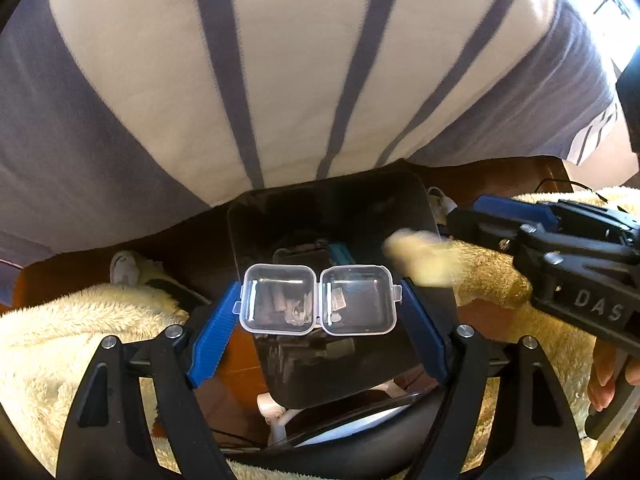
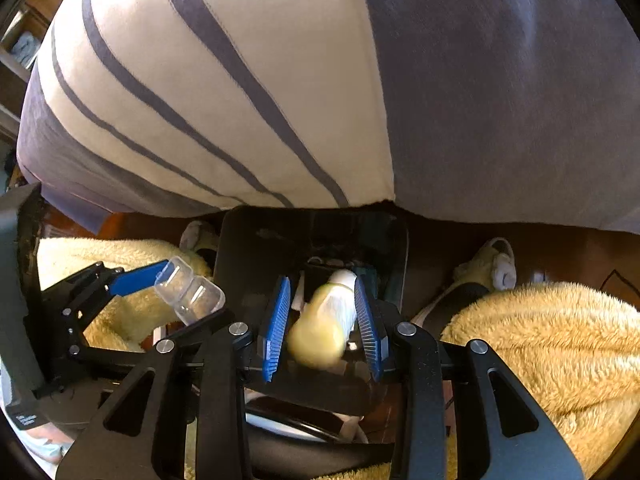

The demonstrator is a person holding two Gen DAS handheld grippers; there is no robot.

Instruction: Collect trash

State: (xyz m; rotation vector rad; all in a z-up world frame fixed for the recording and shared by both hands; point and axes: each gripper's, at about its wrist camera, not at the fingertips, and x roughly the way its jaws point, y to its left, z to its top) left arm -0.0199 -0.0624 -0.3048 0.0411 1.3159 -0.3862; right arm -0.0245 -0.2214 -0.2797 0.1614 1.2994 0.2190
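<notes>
Striped bedding point(image 1: 280, 80) behind; black bin point(image 1: 424, 216) below. Left claw point(image 1: 318, 316) clamped on clear box point(image 1: 318, 300). Right claw point(image 2: 322, 316) parted around blurred yellow tube point(image 2: 320, 336), contact unclear.

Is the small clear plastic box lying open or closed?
Open: the clear plastic box shows both hinged halves spread side by side between the left hand-held gripper fingers.

Ahead of you hangs a bedspread point(image 1: 300, 80), cream with grey-blue stripes, its edge draping down to the dark wooden floor point(image 2: 560, 252). Your fluffy yellow robe point(image 2: 552, 340) covers both knees, and white slippers point(image 2: 502, 266) rest on the floor beneath.
</notes>
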